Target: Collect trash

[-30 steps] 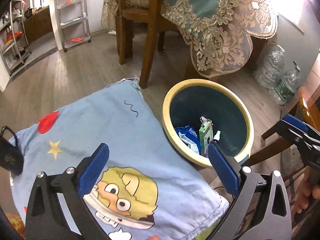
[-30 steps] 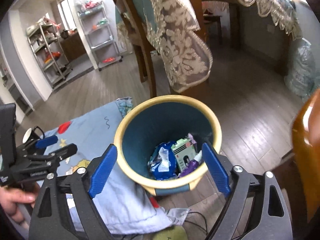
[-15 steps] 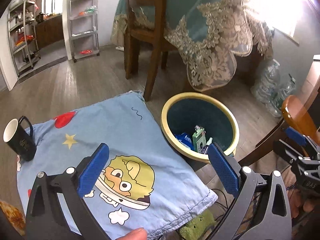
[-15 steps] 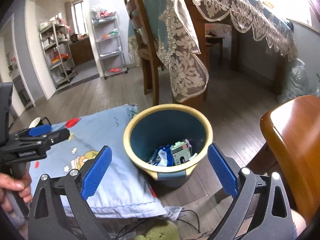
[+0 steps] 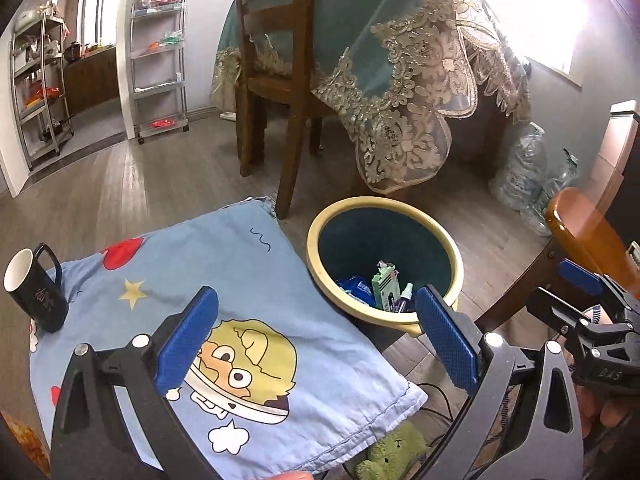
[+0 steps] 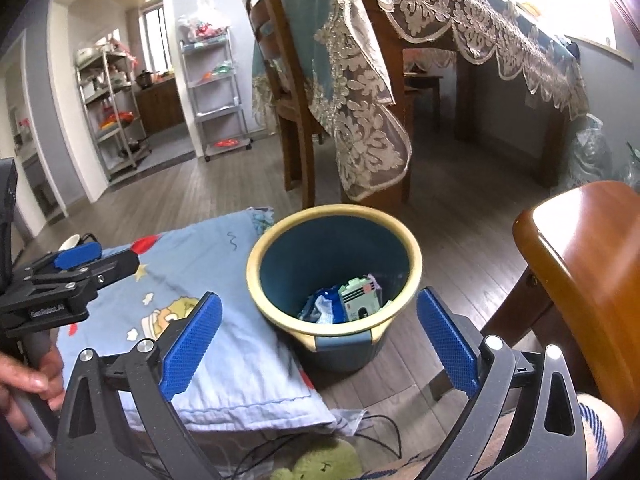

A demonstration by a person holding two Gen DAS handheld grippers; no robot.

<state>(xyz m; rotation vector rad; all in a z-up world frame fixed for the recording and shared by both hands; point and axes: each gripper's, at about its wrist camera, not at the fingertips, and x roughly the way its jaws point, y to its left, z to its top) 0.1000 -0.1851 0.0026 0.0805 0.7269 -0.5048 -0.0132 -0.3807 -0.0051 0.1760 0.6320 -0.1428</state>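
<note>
A teal trash bin with a cream rim (image 5: 316, 236) (image 6: 256, 264) stands on the wood floor beside a low cloth-covered surface. Inside lie a green-and-white carton (image 5: 384, 286) (image 6: 358, 300), a blue wrapper (image 5: 354, 286) (image 6: 324, 308) and a small spray bottle (image 5: 406, 294). My left gripper (image 5: 318, 292) is open and empty, above the cloth's right edge and short of the bin. My right gripper (image 6: 319, 298) is open wide and empty, on the near side of the bin. Each gripper shows in the other's view, the right gripper (image 5: 580, 292) and the left gripper (image 6: 76, 256).
A blue cartoon cloth (image 5: 240, 280) covers the low surface, with a black mug (image 5: 36, 288) at its left. Behind the bin stand a dark wooden chair (image 5: 280, 80) and a lace-draped table (image 5: 400, 80). An orange wooden chair (image 6: 580, 260) is at the right, and a green plush toy (image 5: 392, 452) and cables lie below.
Both grippers have drawn back and risen from the bin, which now looks smaller and farther. The mug has come into the left view. The right jaws stand slightly wider.
</note>
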